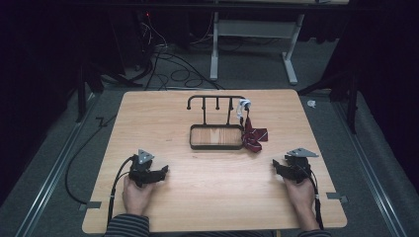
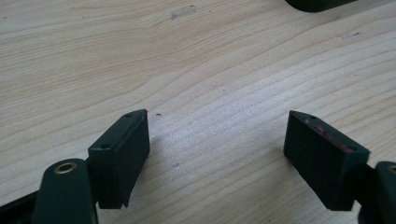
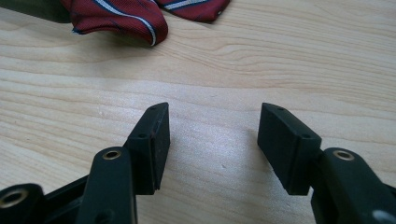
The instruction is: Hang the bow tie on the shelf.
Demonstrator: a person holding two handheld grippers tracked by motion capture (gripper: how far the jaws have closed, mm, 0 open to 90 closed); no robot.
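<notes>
A black rack with upright hooks and a wooden base stands at the table's middle back. A dark red striped necktie hangs from the rack's right end and trails onto the wood; its folds lie at the top of the right gripper view. My left gripper rests on the table at the front left, jaws wide apart over bare wood. At the front right my right gripper also rests low, open, a short way in front of the tie.
The wooden table has bare wood between and in front of the two grippers. Black cables run over the grey floor at left and behind. A white table frame stands beyond the far edge.
</notes>
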